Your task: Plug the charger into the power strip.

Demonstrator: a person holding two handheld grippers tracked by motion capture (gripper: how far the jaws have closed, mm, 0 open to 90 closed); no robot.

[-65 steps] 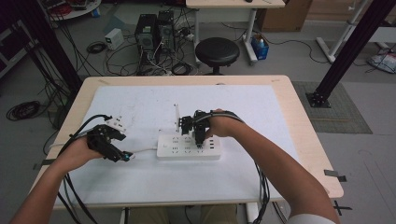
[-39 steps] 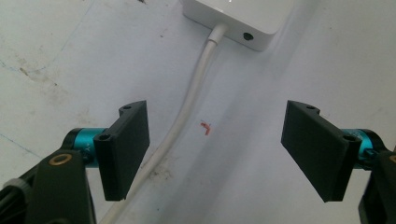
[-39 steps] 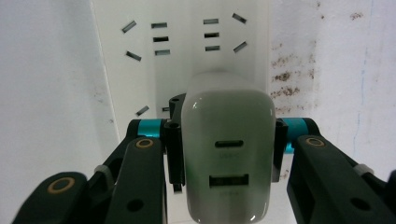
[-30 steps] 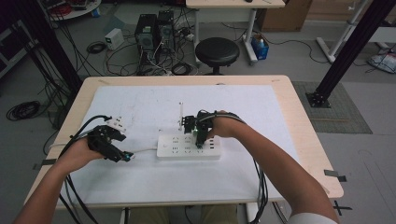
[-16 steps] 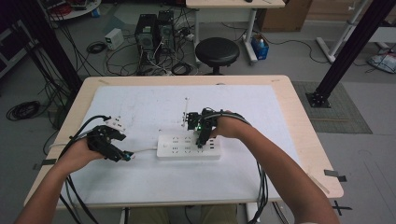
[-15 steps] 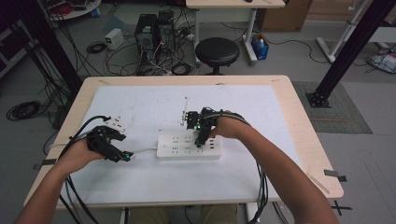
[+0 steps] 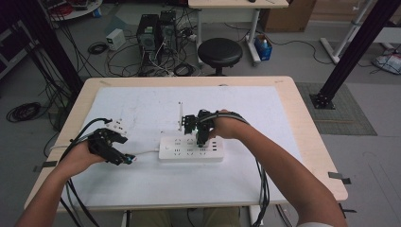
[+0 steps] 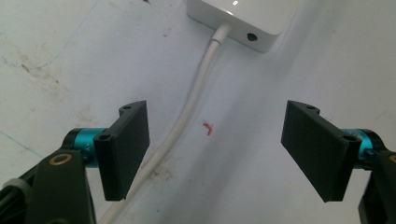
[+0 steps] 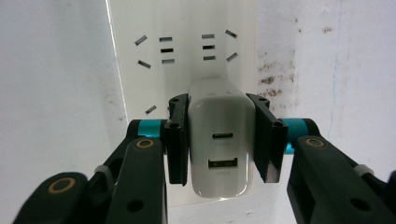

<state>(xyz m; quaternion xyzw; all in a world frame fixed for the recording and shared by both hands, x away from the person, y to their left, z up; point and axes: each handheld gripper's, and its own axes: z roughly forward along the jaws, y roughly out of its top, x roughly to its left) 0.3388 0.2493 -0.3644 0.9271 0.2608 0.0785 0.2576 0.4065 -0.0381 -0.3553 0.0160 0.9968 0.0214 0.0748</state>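
White cable (image 8: 187, 121) between tongs (image 8: 217, 149), stool (image 7: 220, 49) beyond

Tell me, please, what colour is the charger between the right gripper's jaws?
White; the charger shows best in the right gripper view.

Around my right gripper (image 9: 219, 140) the way is tight: the white charger (image 9: 220, 154) fills the gap between its jaws, standing on the power strip (image 7: 191, 150). My left gripper (image 8: 217, 154) has bare white sheet between its spread jaws, crossed only by the strip's white cord (image 8: 187, 116) near one jaw. Past the strip, a thin upright white stick (image 7: 180, 115) stands in the way; the far table (image 7: 283, 94) lies open
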